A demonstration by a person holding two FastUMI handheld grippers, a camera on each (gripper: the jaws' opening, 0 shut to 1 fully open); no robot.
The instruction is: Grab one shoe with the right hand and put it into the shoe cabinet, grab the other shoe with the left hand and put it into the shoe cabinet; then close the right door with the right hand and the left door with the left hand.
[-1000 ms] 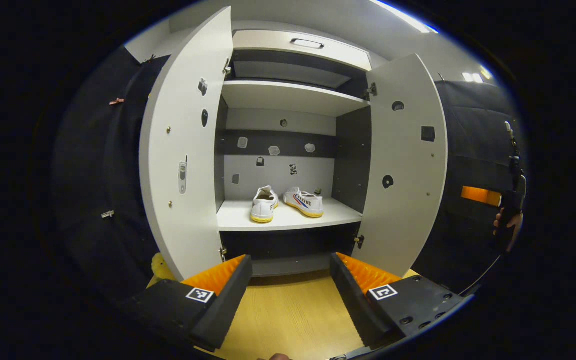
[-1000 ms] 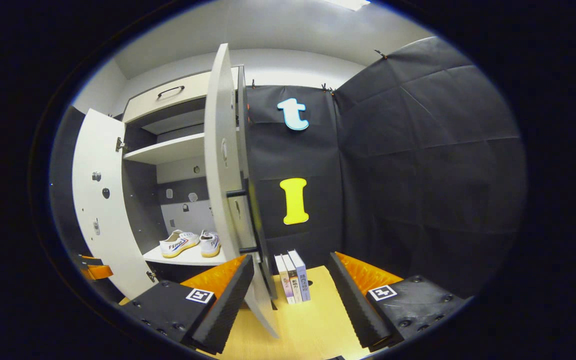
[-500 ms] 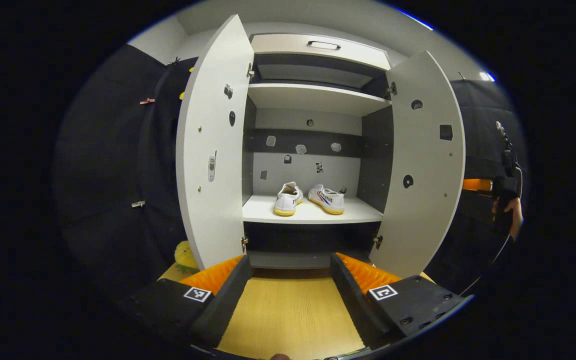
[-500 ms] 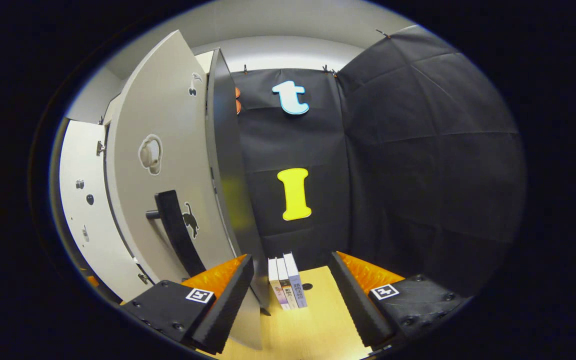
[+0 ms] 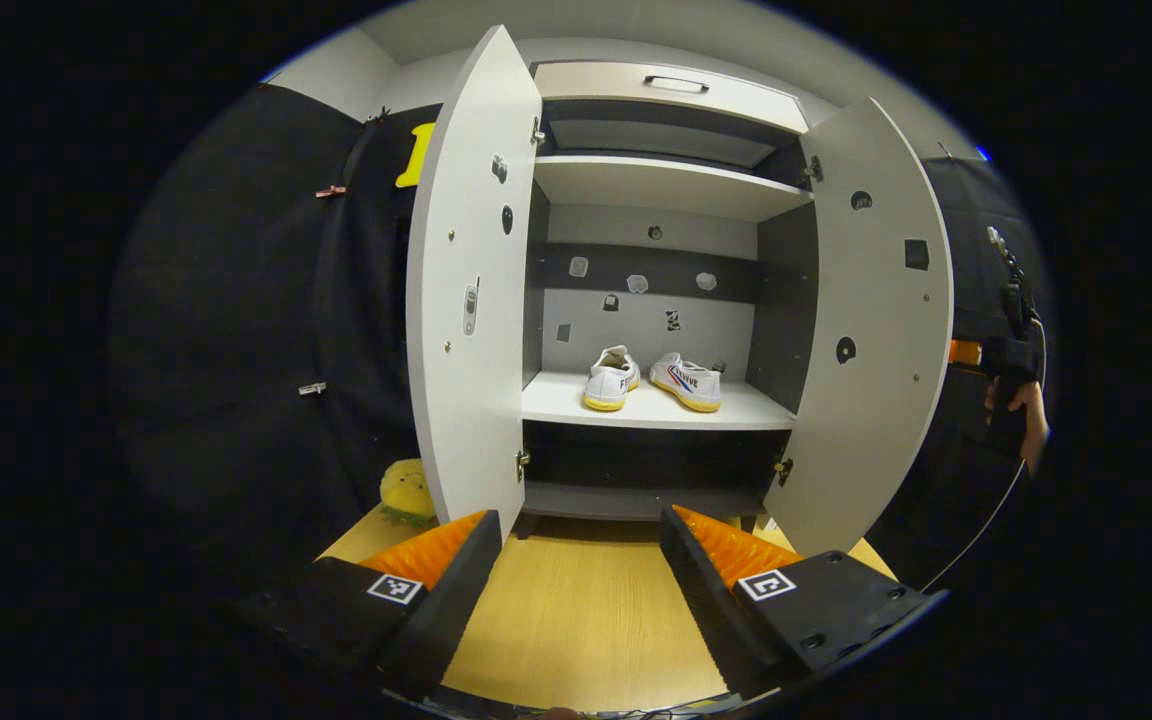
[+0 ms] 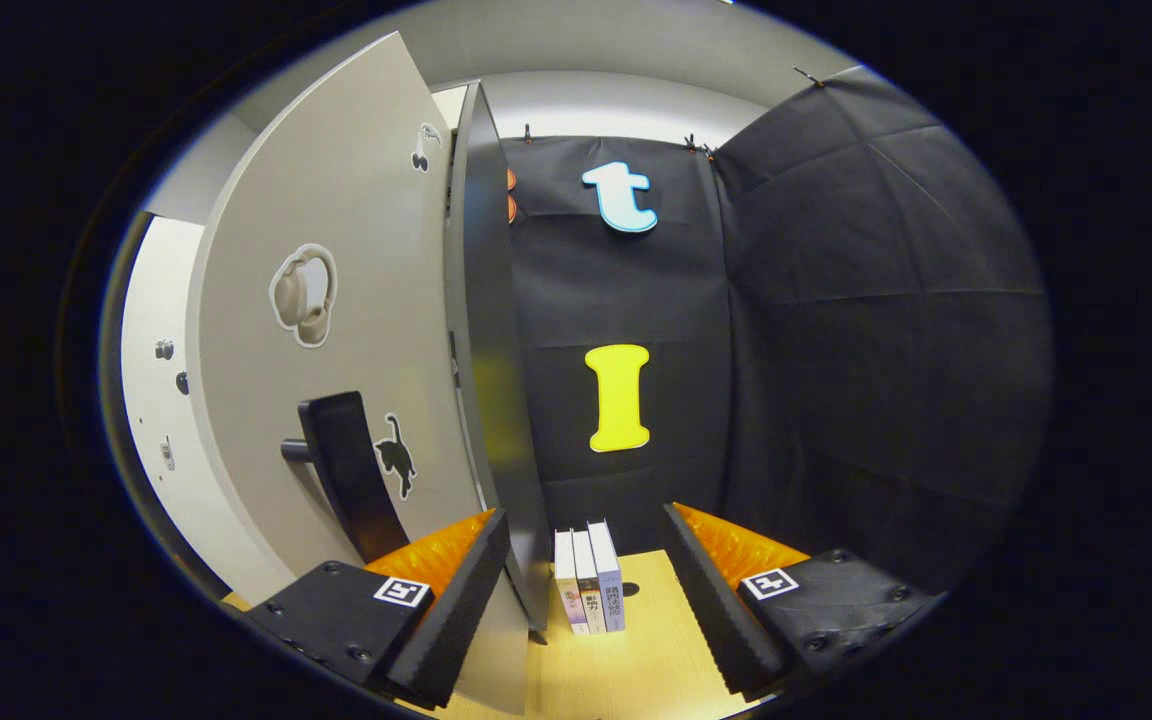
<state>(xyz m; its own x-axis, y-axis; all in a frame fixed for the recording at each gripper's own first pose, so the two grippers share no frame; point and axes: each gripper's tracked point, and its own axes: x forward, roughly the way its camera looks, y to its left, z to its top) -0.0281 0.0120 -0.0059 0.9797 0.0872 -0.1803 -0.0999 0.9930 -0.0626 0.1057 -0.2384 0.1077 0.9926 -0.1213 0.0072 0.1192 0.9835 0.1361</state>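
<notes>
In the left gripper view, the left gripper (image 5: 581, 560) hangs over the wooden bench (image 5: 576, 620) with its fingers spread wide and nothing between them. Ahead stands the shoe cabinet (image 5: 666, 190) with both doors open: the left door (image 5: 466, 300) and the right door (image 5: 876, 330). Two white shoes sit side by side on the lower shelf (image 5: 656, 405), the left shoe (image 5: 611, 365) and the right shoe (image 5: 688, 381). A hand (image 5: 1026, 420) holds the other gripper beyond the right door.

In the right gripper view, the right gripper (image 6: 581, 570) is also wide open and empty, close against the outer face of the right door (image 6: 336, 330) beside its dark handle (image 6: 346, 475). Three books (image 6: 588, 580) stand upright on the bench (image 6: 636, 670).
</notes>
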